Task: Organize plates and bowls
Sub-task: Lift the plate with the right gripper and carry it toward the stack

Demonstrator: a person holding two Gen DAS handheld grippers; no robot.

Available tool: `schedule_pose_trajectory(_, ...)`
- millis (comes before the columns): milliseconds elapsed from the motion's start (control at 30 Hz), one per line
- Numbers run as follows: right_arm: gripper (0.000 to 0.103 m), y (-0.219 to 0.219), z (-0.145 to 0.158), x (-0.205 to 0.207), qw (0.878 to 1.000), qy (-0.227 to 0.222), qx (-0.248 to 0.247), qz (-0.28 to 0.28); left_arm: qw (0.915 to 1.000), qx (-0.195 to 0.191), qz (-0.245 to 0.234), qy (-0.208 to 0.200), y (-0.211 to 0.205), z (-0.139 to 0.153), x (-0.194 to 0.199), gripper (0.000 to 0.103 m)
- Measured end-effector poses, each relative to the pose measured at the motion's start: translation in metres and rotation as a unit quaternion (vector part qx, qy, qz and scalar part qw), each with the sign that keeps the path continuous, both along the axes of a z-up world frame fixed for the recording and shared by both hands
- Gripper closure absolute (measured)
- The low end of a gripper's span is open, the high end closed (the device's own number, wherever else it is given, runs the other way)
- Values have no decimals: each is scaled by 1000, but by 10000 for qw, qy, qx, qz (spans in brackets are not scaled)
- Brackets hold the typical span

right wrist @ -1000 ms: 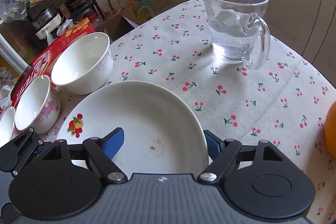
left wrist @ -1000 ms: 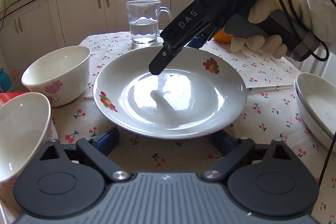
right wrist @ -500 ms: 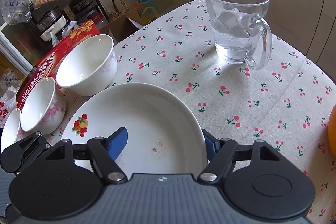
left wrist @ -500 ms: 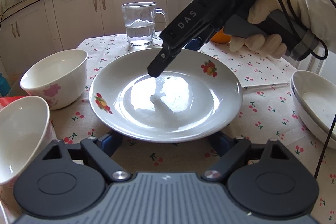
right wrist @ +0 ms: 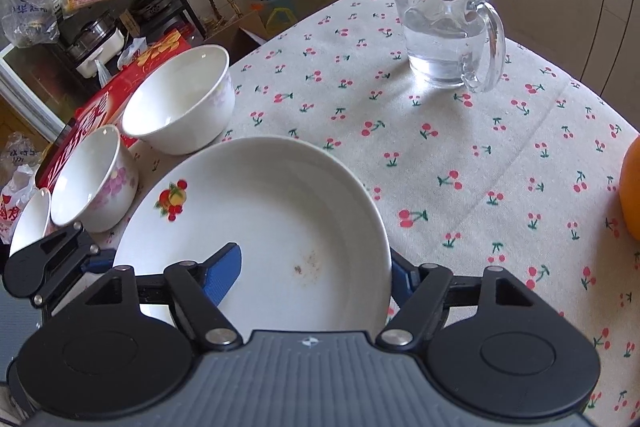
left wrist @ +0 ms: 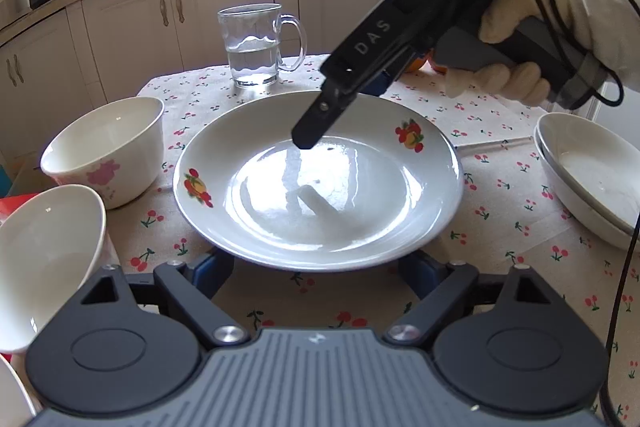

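A white plate with fruit decals (left wrist: 316, 187) (right wrist: 272, 227) hangs above the cherry tablecloth (right wrist: 460, 155). My right gripper (right wrist: 316, 271) straddles its rim: the left blue pad (right wrist: 224, 267) lies inside the plate and the right pad sits outside, jaws wide. In the left wrist view the right gripper (left wrist: 360, 83) comes down over the plate's far side. My left gripper (left wrist: 316, 267) is open with its blue pads under the plate's near rim. Two white bowls (left wrist: 108, 147) (left wrist: 44, 259) stand at the left.
A glass mug of water (left wrist: 256, 43) (right wrist: 448, 19) stands behind the plate. A stack of white dishes (left wrist: 592, 175) sits at the right. An orange (right wrist: 632, 187) lies at the right edge. A red box (right wrist: 116, 99) sits behind the bowls.
The plate has risen and shifted a little with the right gripper on its rim. The left gripper stayed open beneath the near rim.
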State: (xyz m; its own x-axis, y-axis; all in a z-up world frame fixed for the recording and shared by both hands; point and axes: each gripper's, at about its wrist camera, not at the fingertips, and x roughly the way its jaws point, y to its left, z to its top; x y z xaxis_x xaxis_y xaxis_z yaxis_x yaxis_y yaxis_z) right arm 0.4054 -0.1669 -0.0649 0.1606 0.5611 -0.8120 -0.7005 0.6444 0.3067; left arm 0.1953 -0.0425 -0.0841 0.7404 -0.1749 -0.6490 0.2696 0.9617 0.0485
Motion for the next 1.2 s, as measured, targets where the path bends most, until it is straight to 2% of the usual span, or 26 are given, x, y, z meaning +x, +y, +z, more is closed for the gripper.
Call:
schedule_pose_trajectory(167, 24, 5, -2, 12, 9997, 87, 234, 43, 10000, -11, -19, 9, 0, 0, 0, 12)
schedule_pose_trajectory(300, 23, 5, -1, 9, 9998, 96, 193, 30, 10000, 22, -51, 12, 1, 1, -1, 13)
schedule_pose_trajectory(500, 23, -5, 6, -5, 9997, 139, 171, -67, 9996, 225, -159, -24, 0, 5, -8, 14)
schedule_pose_trajectory(700, 23, -13, 16, -24, 9998, 76, 148, -129, 9990, 256, -359, -86, 3, 10, -19, 14)
schedule_pose_trajectory(867, 23, -19, 15, -37, 9997, 66, 109, -198, 9985, 134, -519, -75, 6, 12, -25, 14)
schedule_pose_trajectory(1200, 23, -28, 4, -49, 9995, 211, 120, -206, 9968, 137, -781, -34, 5, 7, -33, 14)
